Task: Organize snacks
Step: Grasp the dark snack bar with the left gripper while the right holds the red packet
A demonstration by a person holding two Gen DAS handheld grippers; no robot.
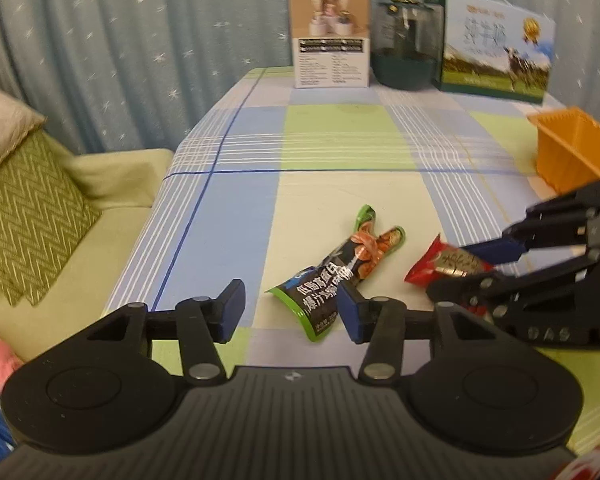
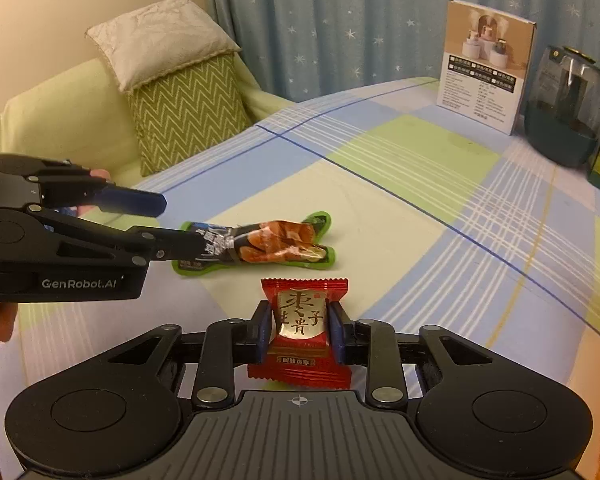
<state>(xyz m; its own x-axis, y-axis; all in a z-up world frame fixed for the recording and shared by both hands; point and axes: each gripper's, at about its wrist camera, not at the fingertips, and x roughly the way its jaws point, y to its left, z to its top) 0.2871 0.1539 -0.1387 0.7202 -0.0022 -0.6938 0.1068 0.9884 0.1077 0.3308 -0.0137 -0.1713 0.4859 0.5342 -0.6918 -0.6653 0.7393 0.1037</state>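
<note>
A green-and-black snack pouch (image 1: 340, 272) (image 2: 276, 240) lies flat on the checked tablecloth (image 1: 340, 140). My left gripper (image 1: 290, 312) (image 2: 180, 224) is open around the pouch's near end. One finger touches the pouch and the other stands well apart from it. My right gripper (image 2: 300, 328) (image 1: 480, 264) is shut on a red candy packet (image 2: 302, 312) (image 1: 444, 262) with gold lettering, just right of the pouch. An orange basket (image 1: 572, 148) stands at the table's right side.
At the table's far end stand a white-and-brown box (image 1: 328, 36), a dark green humidifier (image 1: 406, 48) and a green-and-white milk carton box (image 1: 496, 44). A pale green sofa with a zigzag cushion (image 1: 32, 216) runs along the table's left edge.
</note>
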